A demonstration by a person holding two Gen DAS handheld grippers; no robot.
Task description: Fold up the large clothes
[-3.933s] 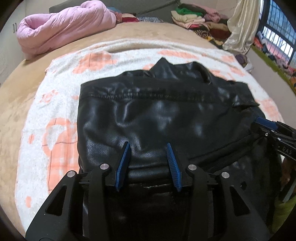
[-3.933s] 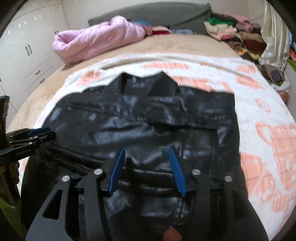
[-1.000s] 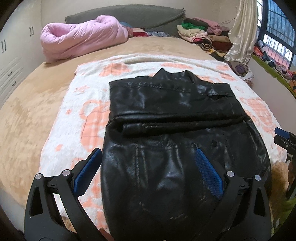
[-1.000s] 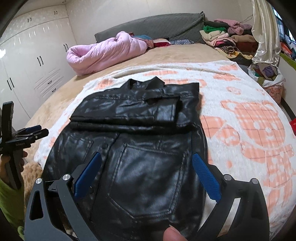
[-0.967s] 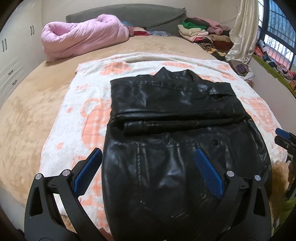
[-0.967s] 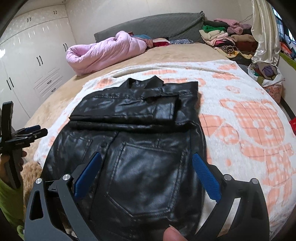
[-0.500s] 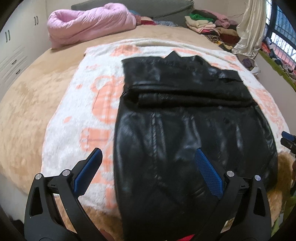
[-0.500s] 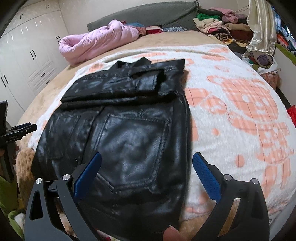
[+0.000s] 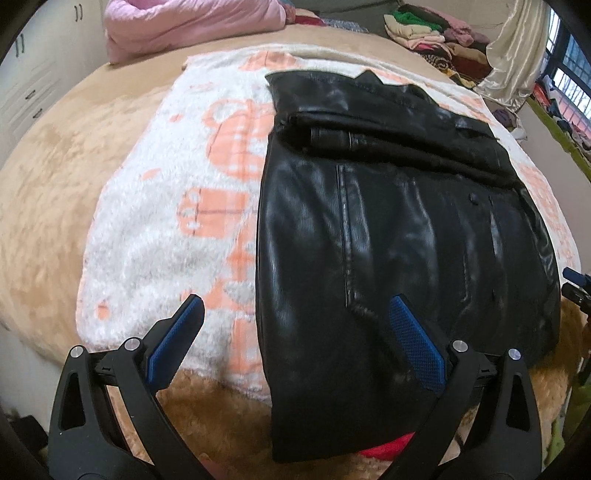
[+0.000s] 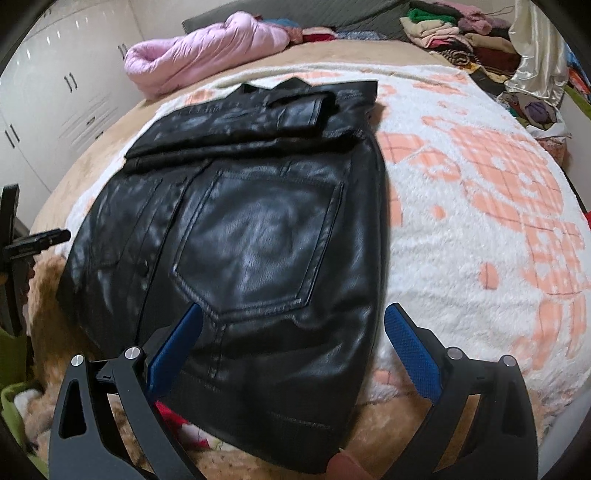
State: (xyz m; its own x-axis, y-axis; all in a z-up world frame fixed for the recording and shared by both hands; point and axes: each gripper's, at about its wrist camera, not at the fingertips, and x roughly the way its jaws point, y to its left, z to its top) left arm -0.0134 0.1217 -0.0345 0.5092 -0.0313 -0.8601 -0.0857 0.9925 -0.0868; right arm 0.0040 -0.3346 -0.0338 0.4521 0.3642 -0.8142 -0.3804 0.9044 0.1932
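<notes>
A black leather jacket [image 9: 399, 236] lies on the white and orange blanket [image 9: 162, 229], its sleeves folded across the far part and its near hem hanging over the bed's front edge. It also shows in the right wrist view [image 10: 258, 236]. My left gripper [image 9: 295, 343] is open and empty, held above the jacket's near left edge. My right gripper [image 10: 295, 347] is open and empty, held above the jacket's near right edge. The right gripper's tip shows at the far right of the left wrist view [image 9: 576, 284].
A pink duvet [image 10: 199, 55] lies at the far left of the bed. Stacked clothes [image 10: 458, 33] sit at the far right by a cream curtain [image 10: 535, 44]. White wardrobes [image 10: 55, 92] stand on the left. A red item [image 9: 388, 443] shows under the jacket's hem.
Both grippers let go of the jacket and opened wide. Both then pulled back and moved toward the jacket's near corners, left to the left, right to the right.
</notes>
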